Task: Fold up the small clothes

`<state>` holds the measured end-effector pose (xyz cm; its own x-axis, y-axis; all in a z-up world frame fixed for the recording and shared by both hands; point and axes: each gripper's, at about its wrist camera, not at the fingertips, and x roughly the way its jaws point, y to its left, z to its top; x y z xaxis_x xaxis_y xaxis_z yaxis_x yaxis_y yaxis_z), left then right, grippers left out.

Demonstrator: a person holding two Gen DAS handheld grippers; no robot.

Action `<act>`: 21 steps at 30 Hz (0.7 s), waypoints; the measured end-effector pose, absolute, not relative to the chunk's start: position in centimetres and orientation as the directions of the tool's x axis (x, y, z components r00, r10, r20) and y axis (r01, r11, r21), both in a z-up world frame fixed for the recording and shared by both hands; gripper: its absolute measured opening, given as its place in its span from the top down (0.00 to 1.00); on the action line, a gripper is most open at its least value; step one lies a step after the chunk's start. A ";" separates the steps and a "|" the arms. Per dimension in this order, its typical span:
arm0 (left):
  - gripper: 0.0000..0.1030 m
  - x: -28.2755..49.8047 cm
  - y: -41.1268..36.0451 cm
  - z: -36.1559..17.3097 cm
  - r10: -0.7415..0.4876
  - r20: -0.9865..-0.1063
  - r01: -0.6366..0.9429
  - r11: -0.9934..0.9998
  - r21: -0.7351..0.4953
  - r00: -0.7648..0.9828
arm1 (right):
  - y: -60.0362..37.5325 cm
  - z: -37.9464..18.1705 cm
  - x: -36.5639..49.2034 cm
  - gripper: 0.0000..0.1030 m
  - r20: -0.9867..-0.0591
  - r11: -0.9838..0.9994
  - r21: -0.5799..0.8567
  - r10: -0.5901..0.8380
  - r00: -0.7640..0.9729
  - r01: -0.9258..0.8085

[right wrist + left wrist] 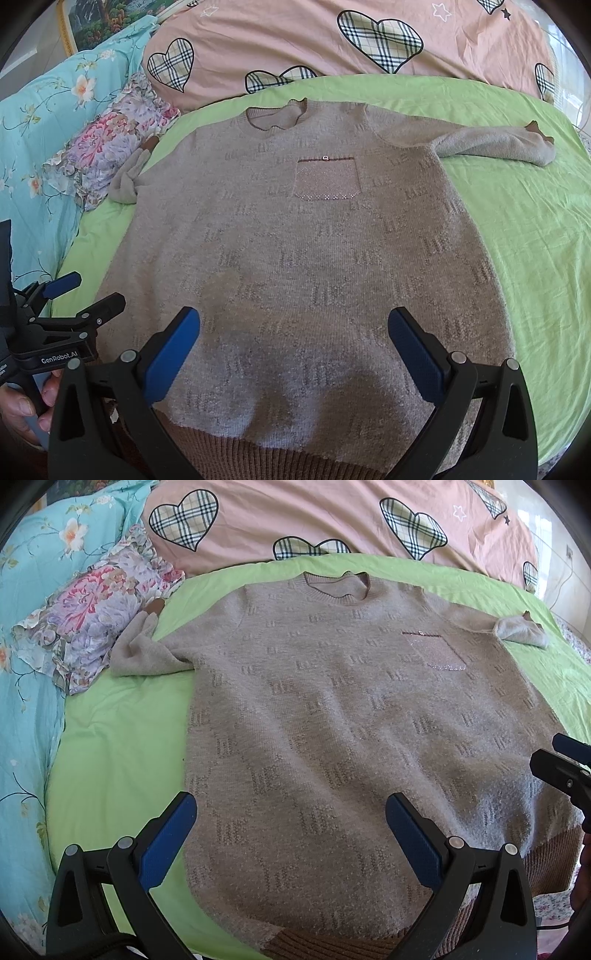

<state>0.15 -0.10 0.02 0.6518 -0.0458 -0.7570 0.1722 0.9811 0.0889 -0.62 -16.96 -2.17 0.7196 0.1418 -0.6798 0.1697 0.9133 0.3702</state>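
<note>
The sweater (332, 709) lies flat and face up on the green sheet (110, 746), filling the middle of both wrist views, with its collar (336, 585) toward the top of the frame and its brown ribbed hem (280, 454) along the bottom edge, nearest you. Your left gripper (291, 834) hangs over the lower left of the garment and your right gripper (295, 349) over its lower middle; both have their jaws spread wide with nothing between the blue pads, and neither seems to touch the knit. Expect a soft, fluffy, fairly thick knit: light enough to lift, but limp, so it will sag and drape from wherever you pinch it, and it will probably cling a little to the sheet instead of sliding. One sleeve (495, 146) stretches out at the upper right of the right wrist view; the other sleeve (144, 653) is bunched at the left, its cuff against the floral pillow (92, 627). Take hold at edges rather than in mid-panel: a sleeve near its cuff, or the ribbed hem, which looks firmer and should give your pads a surer bite. Pinch through both layers at the hem, or the front may peel away from the back.
</note>
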 end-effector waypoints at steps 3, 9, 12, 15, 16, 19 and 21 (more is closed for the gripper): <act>0.01 0.2 -0.1 0.1 -0.048 -0.758 0.174 0.981 0.087 0.650 | -17.0 -2.1 -0.6 0.01 -0.679 0.913 0.371 0.142 0.720 0.170; 0.01 0.7 -0.3 -0.1 -0.048 -0.776 0.181 0.980 0.086 0.628 | -17.0 -2.0 -0.4 0.01 -0.679 0.909 0.379 0.147 0.719 0.172; 0.01 1.0 -0.2 -0.1 -0.064 -0.775 0.181 0.981 0.067 0.629 | -17.2 -2.1 -0.3 0.01 -0.681 0.908 0.381 0.147 0.717 0.175; 0.01 1.3 -0.2 0.0 -0.079 -0.781 0.183 0.982 0.046 0.619 | -17.3 -2.0 -0.1 0.01 -0.679 0.904 0.388 0.151 0.718 0.177; 0.01 1.4 -0.1 0.0 -0.083 -0.784 0.185 0.982 0.041 0.615 | -17.5 -2.1 -0.1 0.01 -0.678 0.903 0.390 0.152 0.719 0.178; 0.01 1.7 -0.3 0.1 -0.080 -0.779 0.191 0.980 0.051 0.622 | -17.8 -2.0 0.1 0.01 -0.675 0.900 0.397 0.155 0.721 0.179; 0.01 1.9 -0.4 0.1 -0.077 -0.773 0.196 0.979 0.062 0.629 | -18.2 -2.0 0.3 0.01 -0.674 0.898 0.402 0.156 0.722 0.181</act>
<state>1.92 -0.41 0.13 0.6292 -0.0772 -0.7734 0.1962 0.9786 0.0619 0.29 -18.16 -1.96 0.7225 0.1559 -0.6736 0.1808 0.8978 0.4016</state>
